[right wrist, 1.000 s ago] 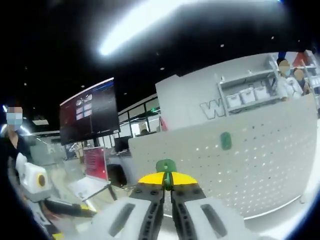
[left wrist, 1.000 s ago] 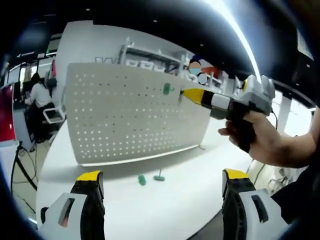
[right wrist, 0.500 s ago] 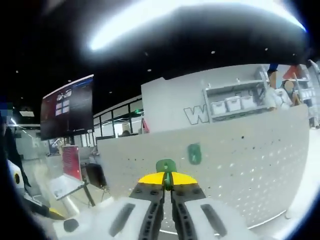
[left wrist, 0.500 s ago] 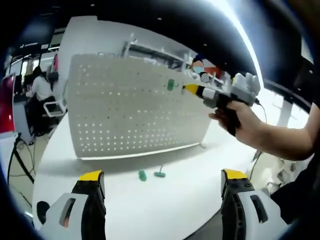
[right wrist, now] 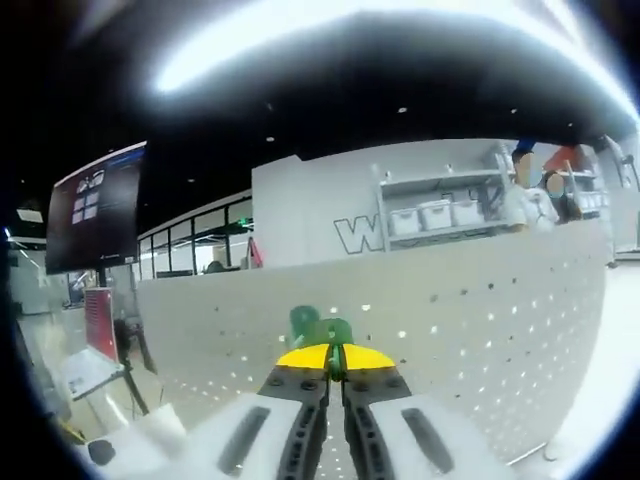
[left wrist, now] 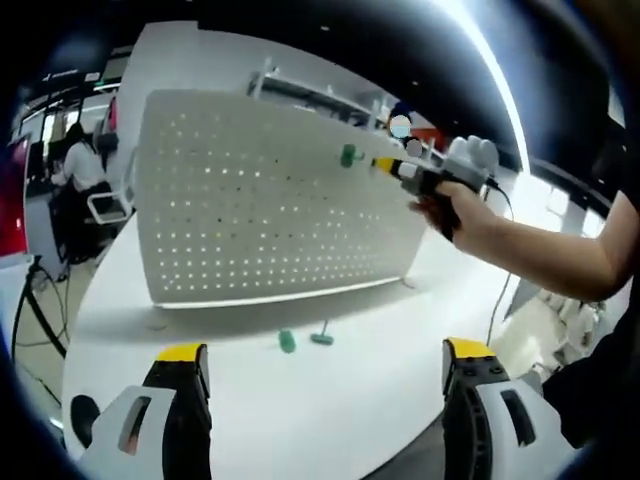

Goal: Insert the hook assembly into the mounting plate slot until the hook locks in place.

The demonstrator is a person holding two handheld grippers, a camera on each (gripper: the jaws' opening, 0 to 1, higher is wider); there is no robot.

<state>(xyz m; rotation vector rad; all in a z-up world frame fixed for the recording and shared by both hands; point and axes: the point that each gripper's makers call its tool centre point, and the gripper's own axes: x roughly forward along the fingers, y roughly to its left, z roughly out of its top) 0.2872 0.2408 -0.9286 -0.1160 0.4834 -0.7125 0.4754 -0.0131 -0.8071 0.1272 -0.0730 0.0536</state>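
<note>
In the left gripper view, the left gripper [left wrist: 325, 395] stands with its two yellow-tipped jaws wide apart at the bottom, nothing between them; the lower parts of both jaws are cut off by the edge. Ahead, a white perforated mounting plate [left wrist: 240, 210] stands upright on a white table [left wrist: 350, 400]. A small green hook [left wrist: 347, 156] sits on the plate near its upper right part; how it is seated in the holes is too small to make out. The right gripper [left wrist: 385, 165], held in a person's hand [left wrist: 465, 215], reaches in from the right with its yellow tip just beside that hook; whether they touch cannot be told. Two more small green hook pieces [left wrist: 305, 340] lie on the table in front of the plate's foot, close together and well ahead of the left jaws. Their exact shape is blurred. At the far left a seated person [left wrist: 75, 190] is partly cut off.

In the right gripper view, the right gripper [right wrist: 335, 360] has its jaws pressed narrowly together on a green hook assembly [right wrist: 334, 332], whose top pokes above the yellow tips; its lower part is hidden between them. Just behind and left of it the other green hook [right wrist: 304, 322] on the mounting plate [right wrist: 480, 340] overlaps it, so the gap between them cannot be judged. Beyond the plate stands a white shelf with bins [right wrist: 430, 215].
</note>
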